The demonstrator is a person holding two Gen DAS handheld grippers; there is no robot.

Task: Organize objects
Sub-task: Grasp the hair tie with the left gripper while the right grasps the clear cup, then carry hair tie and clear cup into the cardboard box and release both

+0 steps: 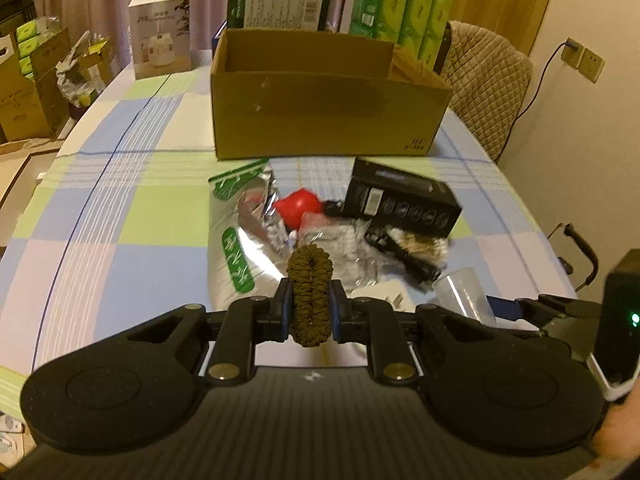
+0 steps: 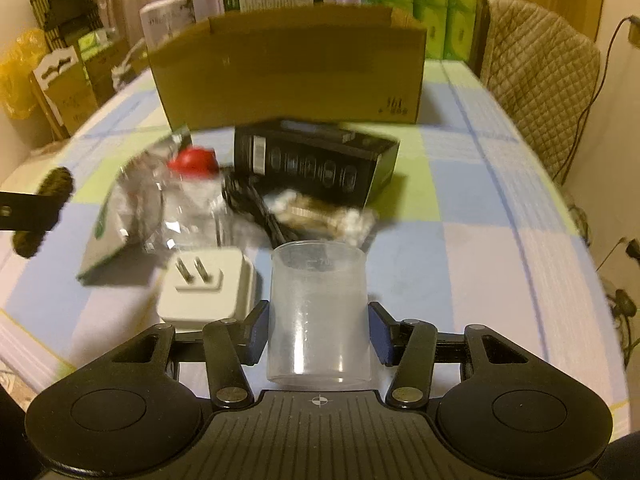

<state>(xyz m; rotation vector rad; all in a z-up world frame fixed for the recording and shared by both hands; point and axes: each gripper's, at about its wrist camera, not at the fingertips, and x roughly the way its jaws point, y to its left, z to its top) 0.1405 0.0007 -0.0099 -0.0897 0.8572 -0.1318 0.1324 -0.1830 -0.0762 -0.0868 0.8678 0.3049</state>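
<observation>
The left gripper has its fingers clamped on a brown braided cord bundle, held above the worktop. The right gripper grips a clear plastic cup. Only the right wrist view shows the white plug adapter just beside the cup. The cardboard box stands behind the clutter.
</observation>
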